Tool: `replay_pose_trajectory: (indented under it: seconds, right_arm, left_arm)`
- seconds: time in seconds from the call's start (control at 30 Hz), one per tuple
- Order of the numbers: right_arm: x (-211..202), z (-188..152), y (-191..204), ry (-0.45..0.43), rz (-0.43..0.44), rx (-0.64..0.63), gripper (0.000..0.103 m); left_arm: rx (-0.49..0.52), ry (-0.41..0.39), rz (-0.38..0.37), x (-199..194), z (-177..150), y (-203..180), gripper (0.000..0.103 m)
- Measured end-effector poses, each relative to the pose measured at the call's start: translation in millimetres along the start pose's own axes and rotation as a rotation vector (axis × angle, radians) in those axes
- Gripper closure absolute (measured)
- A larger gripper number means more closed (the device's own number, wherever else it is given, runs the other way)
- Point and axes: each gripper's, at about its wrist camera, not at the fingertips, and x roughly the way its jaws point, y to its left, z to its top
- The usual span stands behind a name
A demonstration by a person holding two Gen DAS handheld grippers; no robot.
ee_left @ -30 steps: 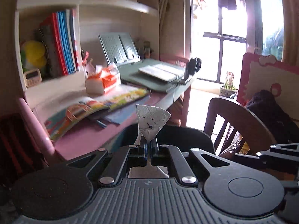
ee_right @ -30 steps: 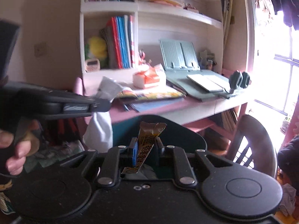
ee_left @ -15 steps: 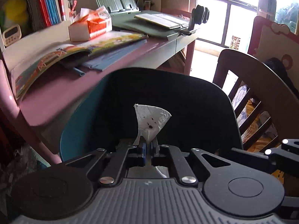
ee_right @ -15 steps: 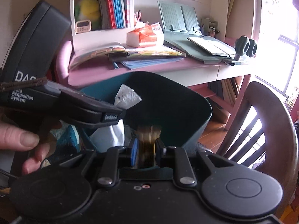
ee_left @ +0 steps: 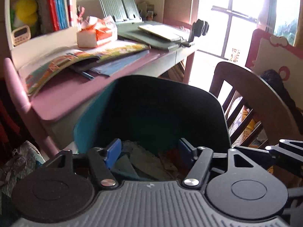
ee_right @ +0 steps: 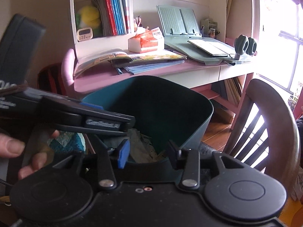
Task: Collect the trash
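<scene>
Hovering over bin | left gripper: jaws just opened, nothing held | right gripper: jaws just opened, nothing held

One teal bin is standing near, beside one wooden chair on its right. Far off, one tissue box, one yellow plush toy and one timer are sitting on one pink desk.
</scene>
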Motion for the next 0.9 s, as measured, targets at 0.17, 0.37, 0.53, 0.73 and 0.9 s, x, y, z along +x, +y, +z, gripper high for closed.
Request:
replay_pose_trajectory:
  seconds: [0.17,0.37,0.53,0.73,0.9]
  right_arm:
    - [-18.0,-1.6,3.1,-0.022,0.016,0.013,0.054]
    - [-39.9,-3.1,15.4,-0.052,0.042,0.015,0.051]
    - [-58.1,-6.7,29.8,-0.079,0.066,0.001,0.048]
    - [-81.0,-11.2,42.9,-0.11,0.093,-0.005,0.045]
    - [-93.6,-16.8,49.3,-0.124,0.091,-0.002,0.044]
  left_arm:
    - [-0.025,-0.031,-0.002,-32.8,-10.8,12.1,0.035]
    - [-0.039,-0.07,0.006,-72.1,-27.1,23.2,0.035]
    - [-0.04,-0.102,0.018,-104.6,-42.2,27.3,0.027]
    - [-0.042,-0.133,0.016,-139.8,-60.3,29.7,0.022]
    - [-0.037,-0.157,0.002,-161.8,-70.9,29.9,0.018]
